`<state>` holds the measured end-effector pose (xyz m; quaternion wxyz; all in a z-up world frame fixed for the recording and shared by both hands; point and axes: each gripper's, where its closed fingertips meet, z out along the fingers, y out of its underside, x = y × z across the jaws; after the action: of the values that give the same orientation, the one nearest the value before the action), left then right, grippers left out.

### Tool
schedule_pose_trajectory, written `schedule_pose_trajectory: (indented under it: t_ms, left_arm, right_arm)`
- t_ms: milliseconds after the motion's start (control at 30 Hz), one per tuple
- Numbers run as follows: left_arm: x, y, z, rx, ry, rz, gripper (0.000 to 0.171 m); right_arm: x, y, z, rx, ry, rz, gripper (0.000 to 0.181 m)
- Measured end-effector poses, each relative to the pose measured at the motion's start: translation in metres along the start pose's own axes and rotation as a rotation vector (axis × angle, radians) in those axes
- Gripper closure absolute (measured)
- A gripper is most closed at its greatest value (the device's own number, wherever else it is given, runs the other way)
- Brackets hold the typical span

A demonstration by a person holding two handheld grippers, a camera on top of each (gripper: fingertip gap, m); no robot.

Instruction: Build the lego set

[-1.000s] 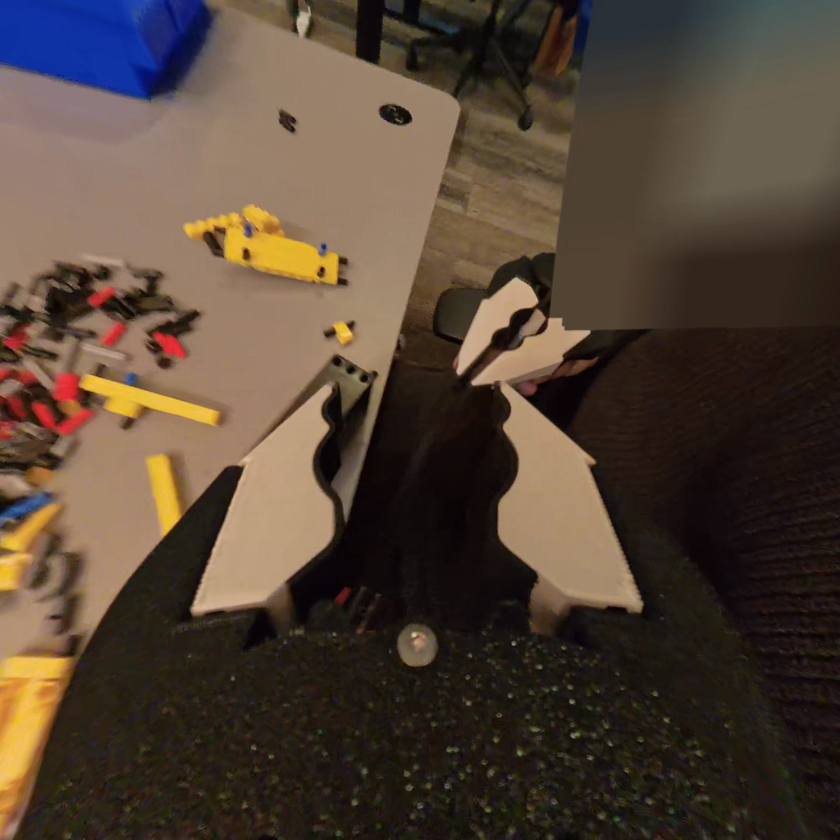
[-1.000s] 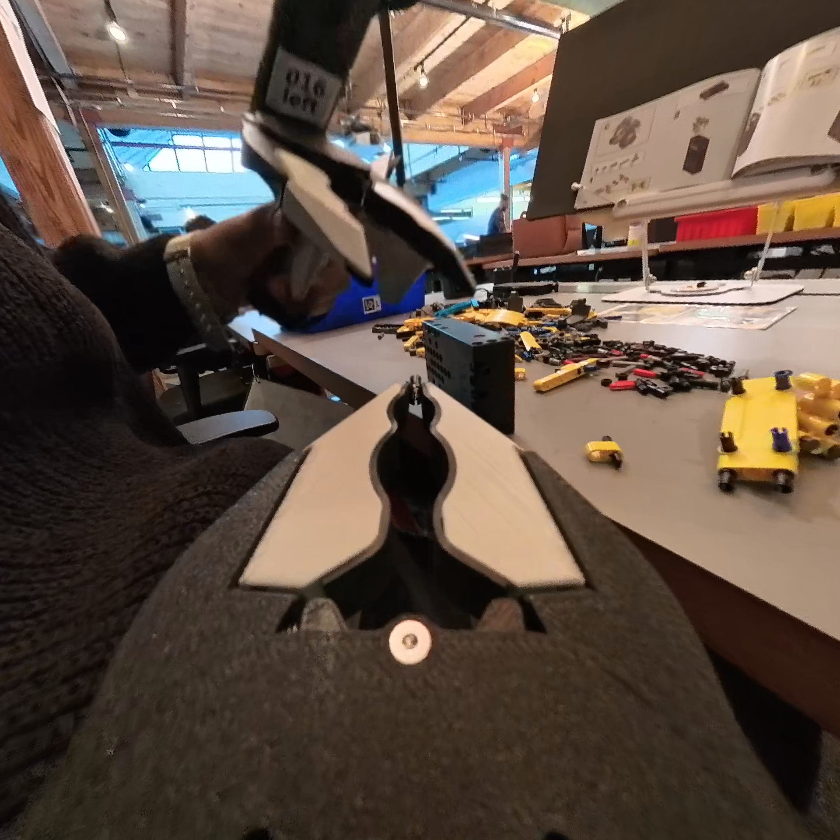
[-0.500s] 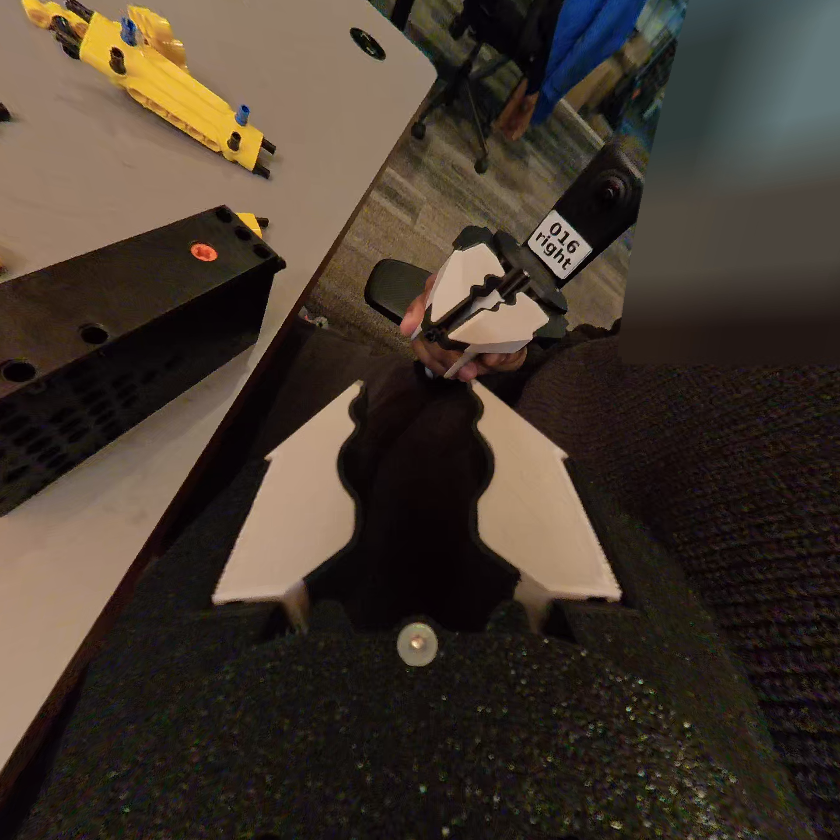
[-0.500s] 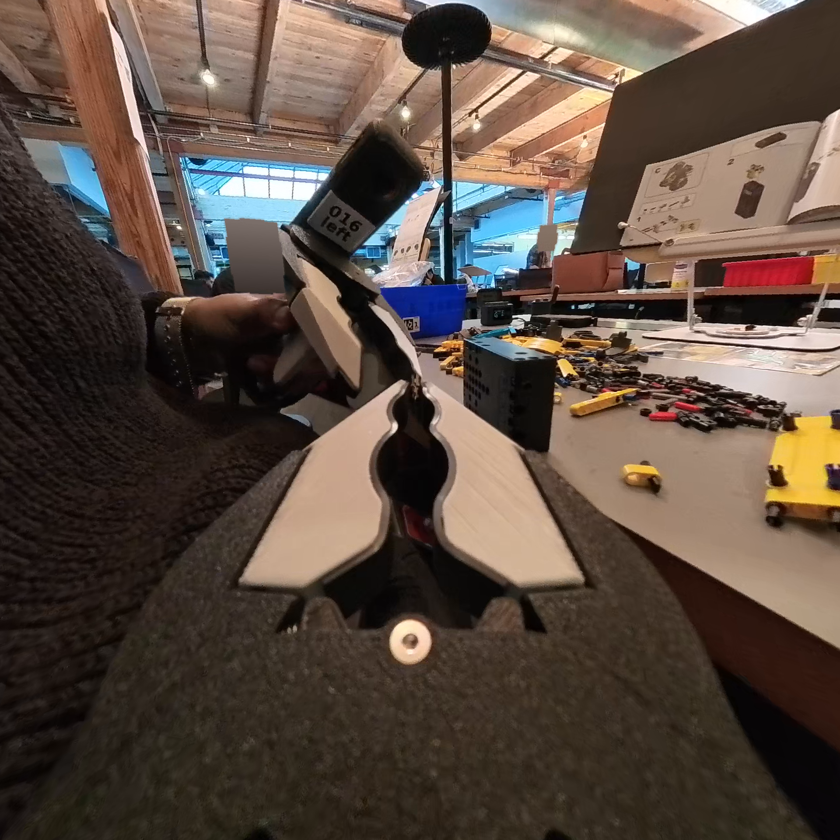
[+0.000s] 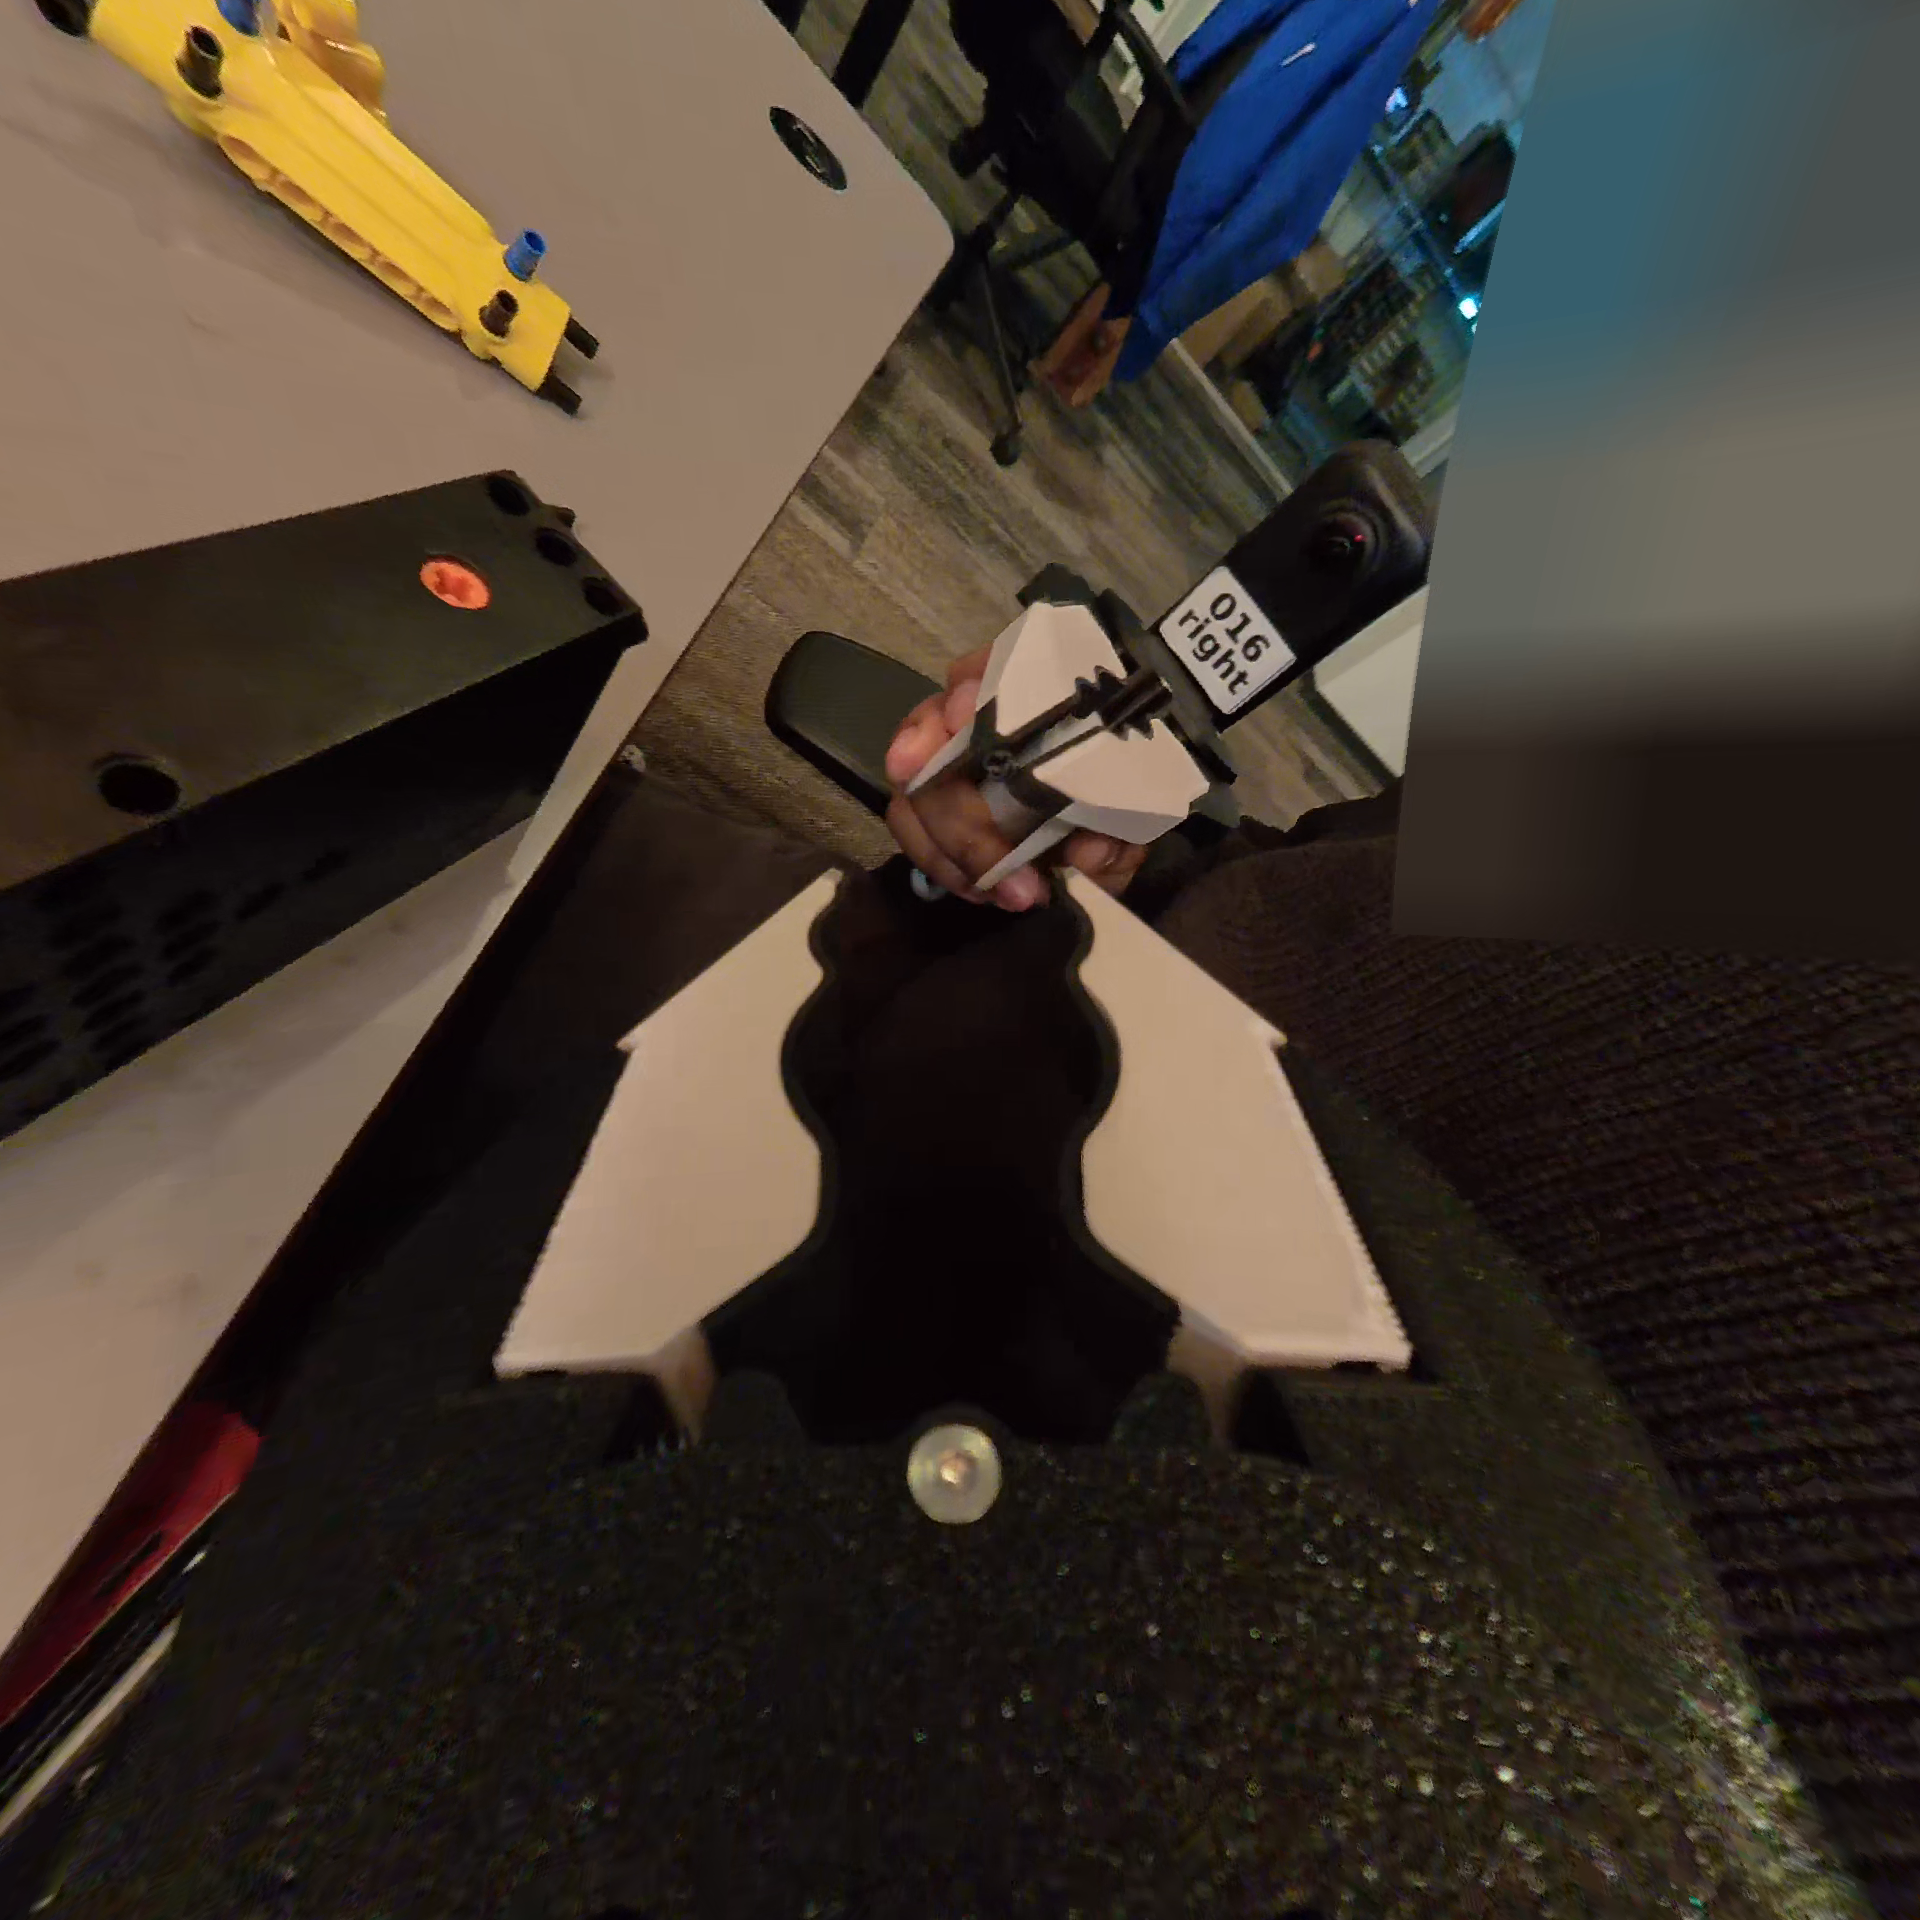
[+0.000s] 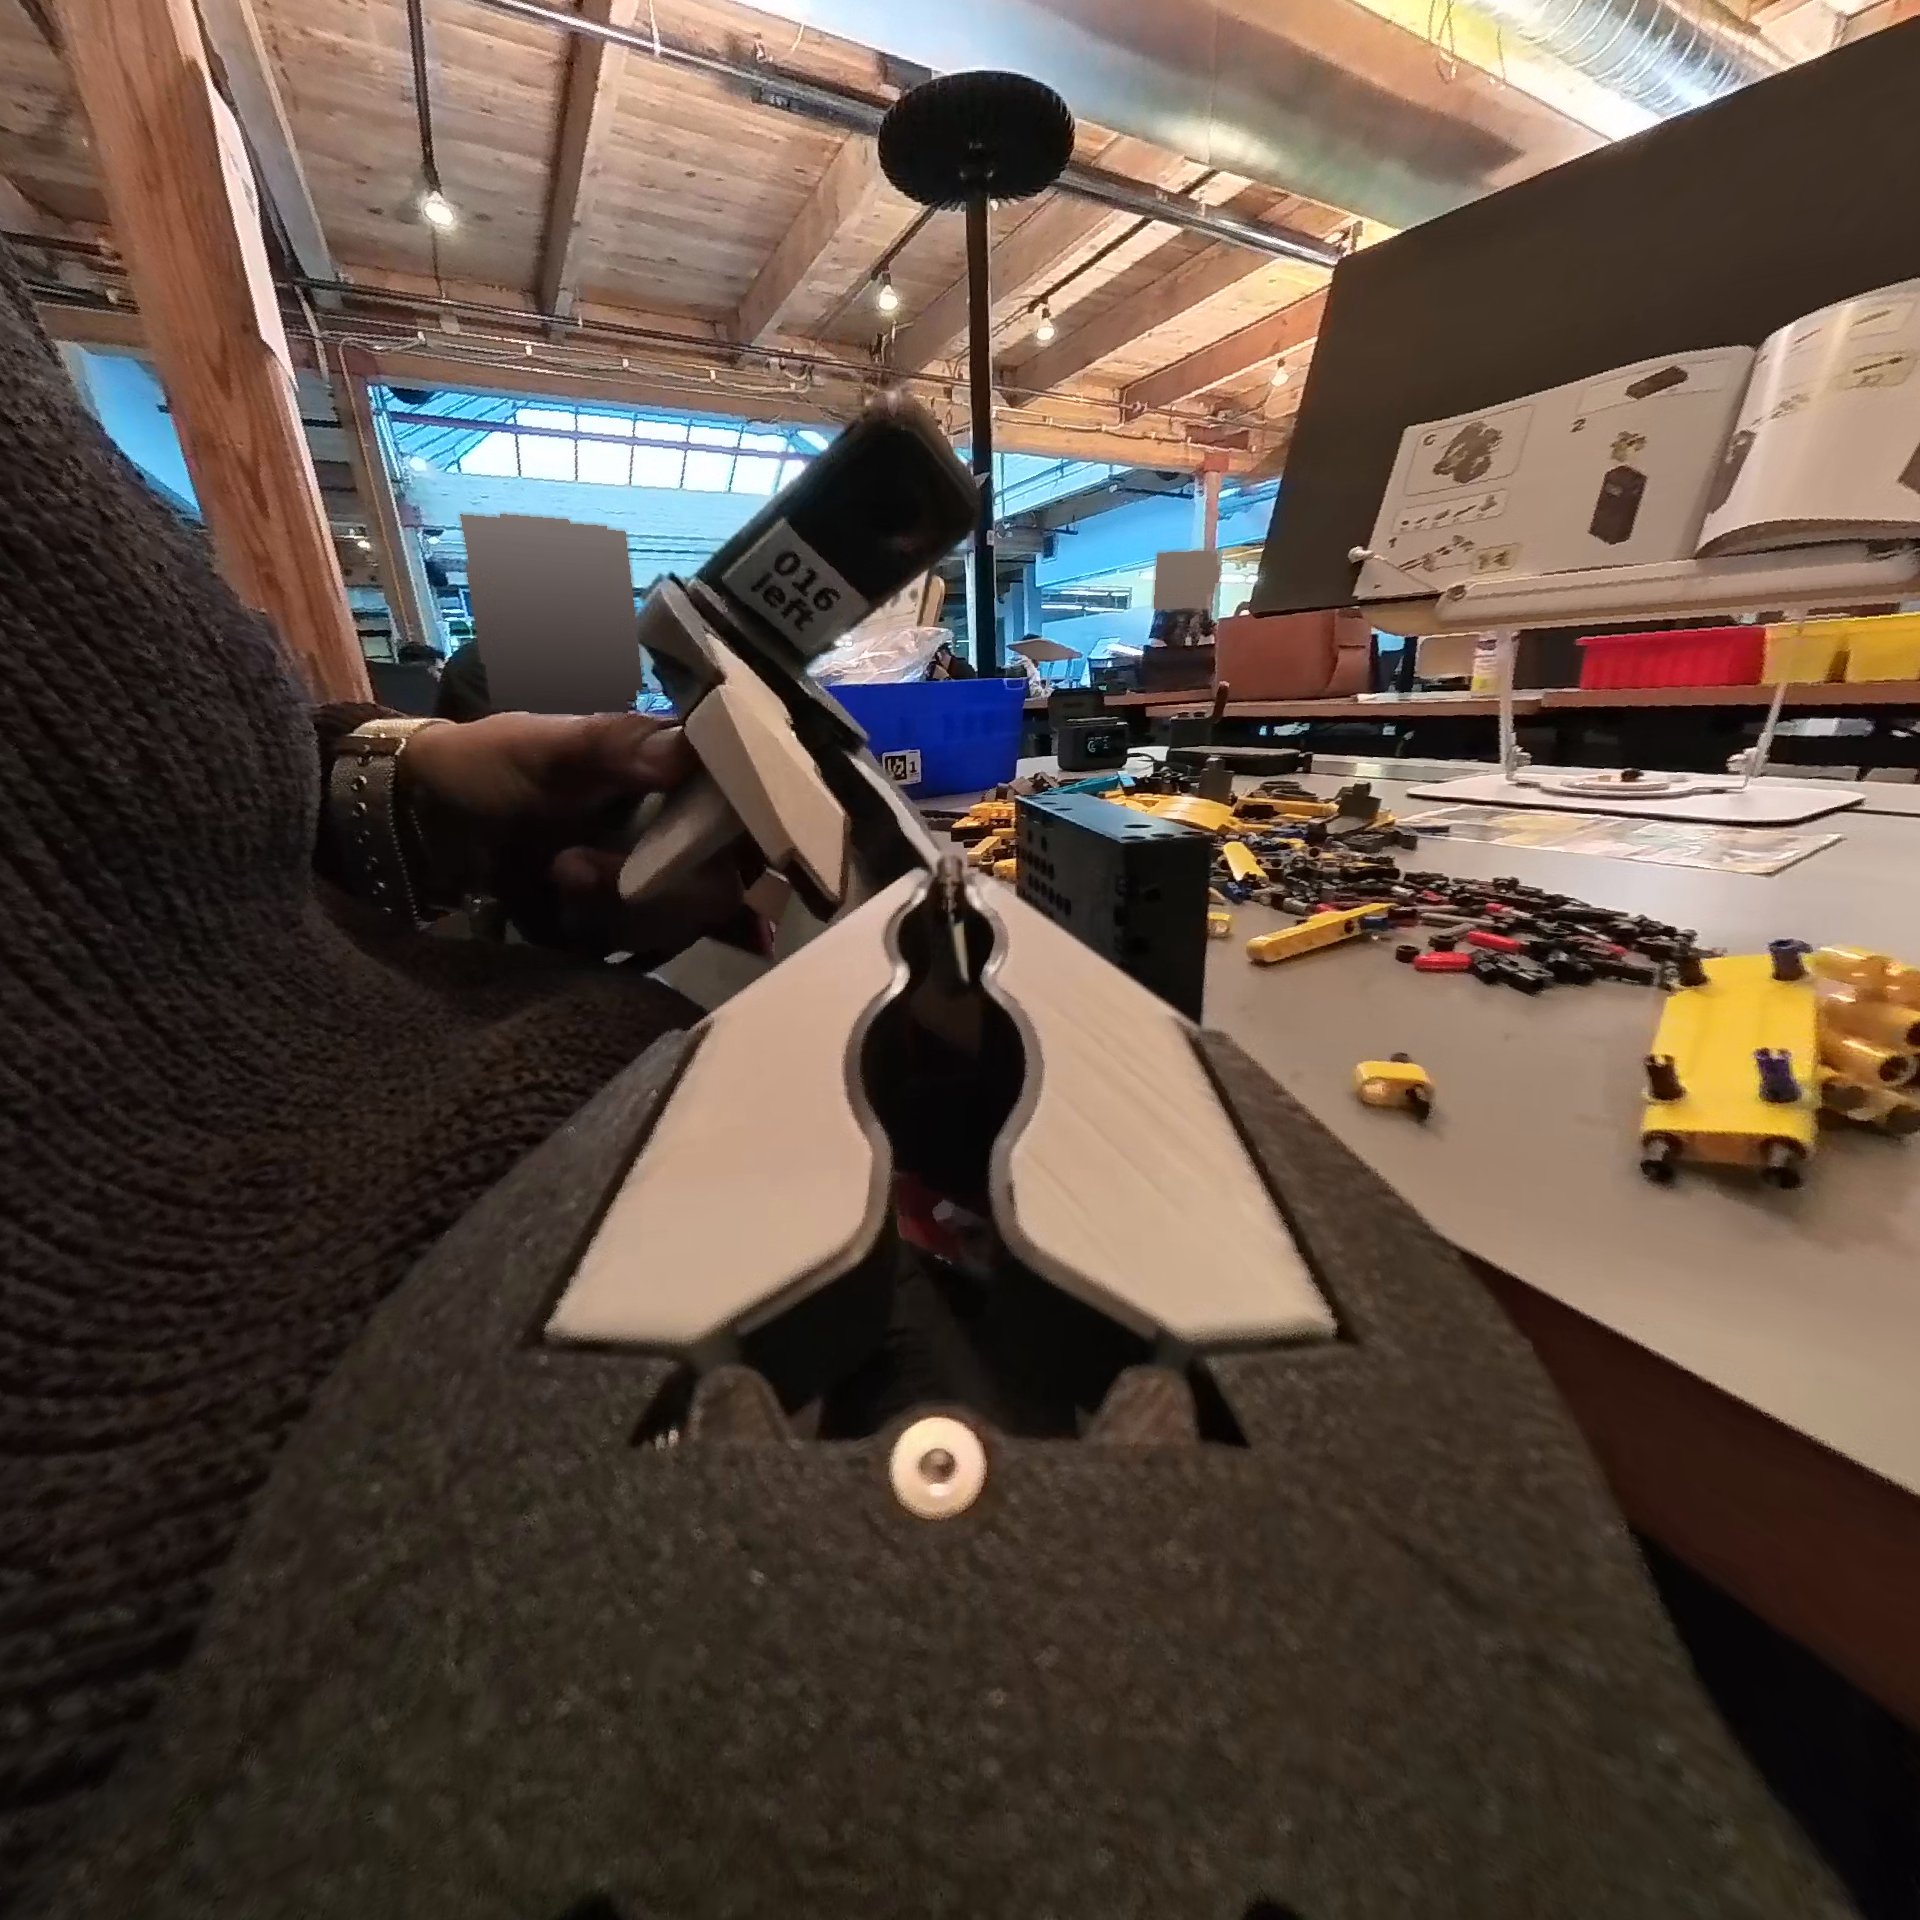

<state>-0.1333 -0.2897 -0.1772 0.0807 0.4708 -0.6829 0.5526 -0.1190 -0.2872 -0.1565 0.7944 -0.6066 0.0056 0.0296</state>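
Left gripper (image 5: 951, 914) wide open, empty, off the worktop (image 5: 675, 249) edge. Right gripper (image 6: 951, 883) closed on a small grey pin (image 6: 951, 914) at its tips — light, stiff, likely slippery. Black block (image 6: 1112, 894) nearest, just beyond.

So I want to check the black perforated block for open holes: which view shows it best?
The left wrist view: the black block fills the left side, showing holes and an orange pin. The right wrist view shows it smaller, upright beyond the right hand-held gripper.
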Motion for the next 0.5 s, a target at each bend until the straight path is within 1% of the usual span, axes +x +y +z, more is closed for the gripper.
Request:
schedule_pose_trajectory:
  t_ms: [133, 233, 300, 500]
  left_arm:
    - [0.006, -0.002, 0.001, 0.027, 0.070, -0.058, 0.136]
    - [0.014, -0.005, -0.001, 0.053, 0.149, -0.112, 0.147]
    - [0.015, -0.009, -0.004, 0.083, 0.183, -0.150, 0.150]
    - [0.015, -0.007, -0.003, 0.077, 0.213, -0.192, 0.157]
  right_arm:
    - [-0.002, 0.000, 0.001, 0.003, -0.004, -0.014, 0.176]
    - [-0.006, 0.002, 0.002, -0.004, -0.020, -0.036, 0.176]
    - [-0.009, 0.002, 0.002, -0.002, -0.034, -0.050, 0.176]
    - [-0.016, 0.004, 0.004, -0.010, -0.053, -0.093, 0.176]
